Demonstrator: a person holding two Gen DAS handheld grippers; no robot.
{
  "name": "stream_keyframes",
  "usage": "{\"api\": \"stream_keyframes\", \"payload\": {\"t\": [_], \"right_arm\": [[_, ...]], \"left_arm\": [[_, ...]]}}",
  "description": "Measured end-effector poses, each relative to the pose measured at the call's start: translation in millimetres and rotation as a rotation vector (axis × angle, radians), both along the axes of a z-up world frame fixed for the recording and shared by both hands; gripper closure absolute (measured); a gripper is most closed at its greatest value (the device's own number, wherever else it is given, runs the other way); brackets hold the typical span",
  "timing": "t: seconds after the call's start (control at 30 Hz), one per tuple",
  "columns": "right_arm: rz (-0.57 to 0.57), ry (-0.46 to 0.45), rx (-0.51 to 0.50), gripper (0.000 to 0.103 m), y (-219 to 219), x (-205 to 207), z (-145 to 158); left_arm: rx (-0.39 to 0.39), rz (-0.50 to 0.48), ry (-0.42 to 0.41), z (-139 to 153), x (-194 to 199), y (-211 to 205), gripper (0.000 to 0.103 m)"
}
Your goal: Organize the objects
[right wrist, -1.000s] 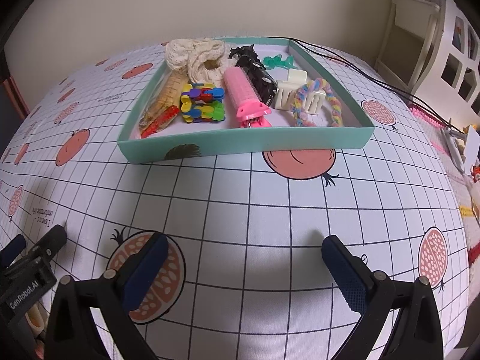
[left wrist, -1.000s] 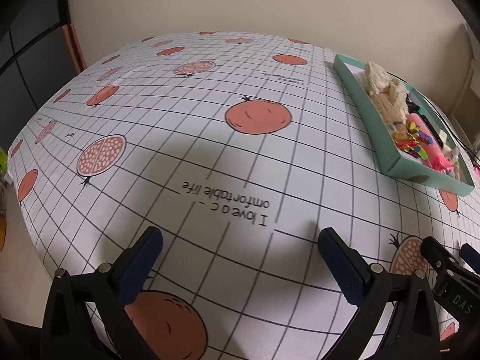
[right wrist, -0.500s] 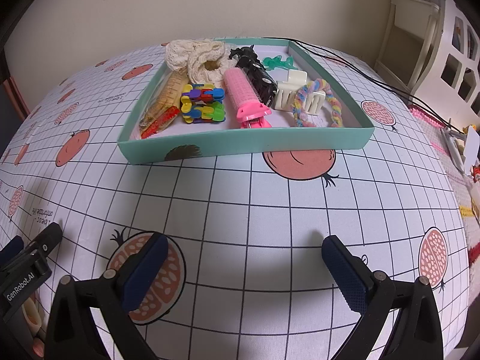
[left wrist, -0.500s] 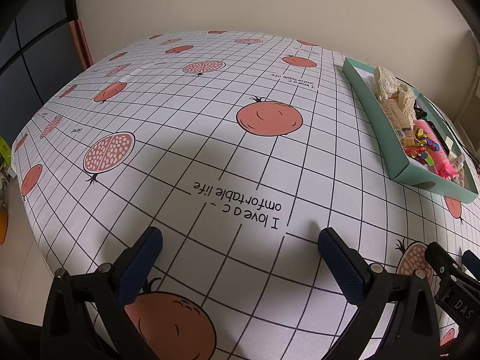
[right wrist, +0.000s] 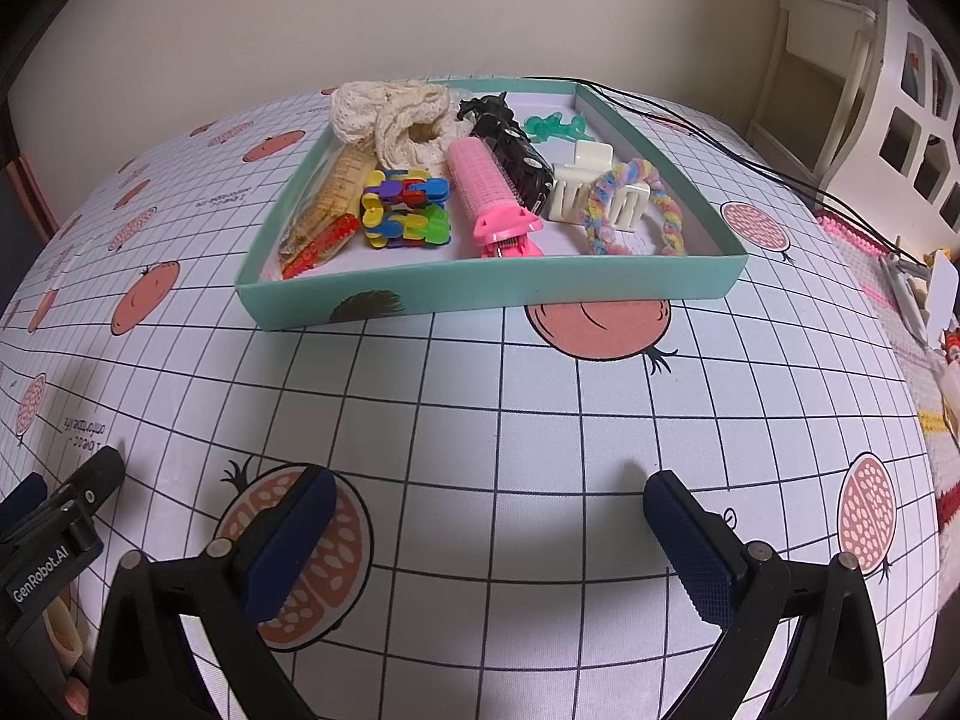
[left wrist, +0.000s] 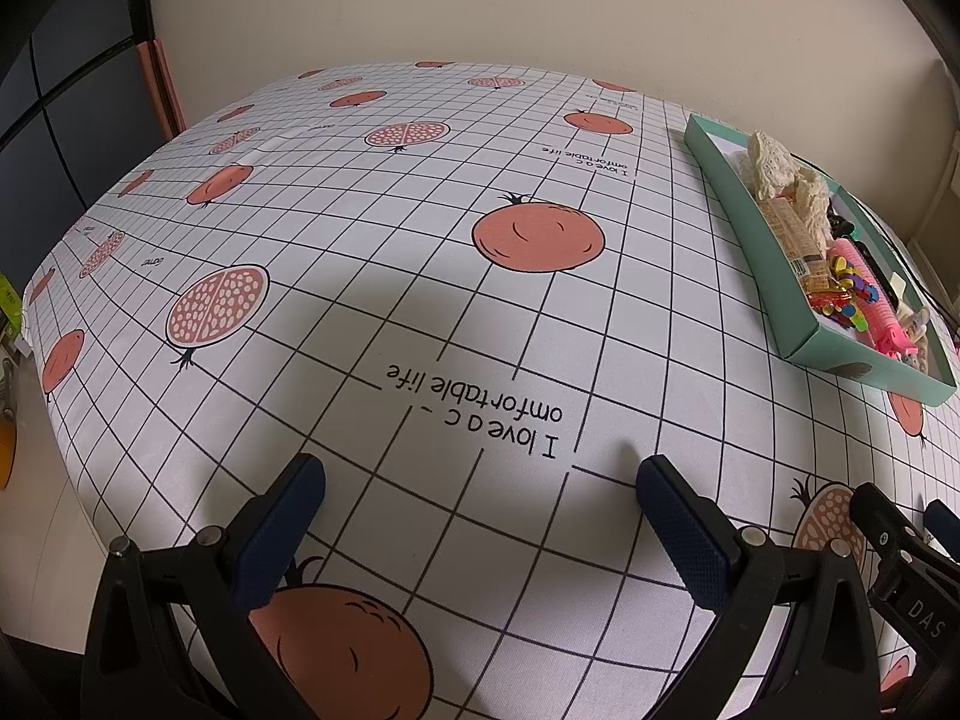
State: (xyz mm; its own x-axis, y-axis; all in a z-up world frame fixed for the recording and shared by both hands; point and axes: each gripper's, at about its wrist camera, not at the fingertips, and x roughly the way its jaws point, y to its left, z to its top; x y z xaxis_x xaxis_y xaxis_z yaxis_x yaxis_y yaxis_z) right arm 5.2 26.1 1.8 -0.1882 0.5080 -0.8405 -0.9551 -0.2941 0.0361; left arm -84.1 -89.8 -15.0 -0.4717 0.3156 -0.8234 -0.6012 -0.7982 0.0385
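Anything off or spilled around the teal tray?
Nothing spilled. The shallow teal cardboard tray sits flat on the pomegranate-print tablecloth, and everything stays inside it. The only untidiness: the cream lace scrunchies lie heaped in the far left corner, overlapping other items.

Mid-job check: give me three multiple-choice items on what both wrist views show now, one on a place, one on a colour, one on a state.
1. The pink hair roller lies:
A. inside the teal tray
B. on the tablecloth
C. in a gripper

2. The claw clip beside the roller is:
A. red
B. cream-white
C. blue

3. The right gripper is:
A. shut on a clip
B. shut, empty
C. open, empty

Key: 1 A, the tray's walls surround it; 2 B, pale plastic under the rainbow braided tie; 3 C, its fingers stand wide apart over the bare tablecloth.
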Motion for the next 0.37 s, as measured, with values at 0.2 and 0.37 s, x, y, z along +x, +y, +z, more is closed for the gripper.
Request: {"api": "stream_keyframes", "payload": {"t": [0.2, 0.37], "right_arm": [[-0.003, 0.002, 0.008, 0.000, -2.7, -1.2, 0.9], [-0.004, 0.002, 0.011, 0.000, -2.2, -0.4, 1.3]], "left_arm": [[0.001, 0.000, 0.004, 0.5, 0.8, 0.1, 0.000], [0.001, -0.002, 0.003, 0.3, 0.5, -0.2, 0.000]]}}
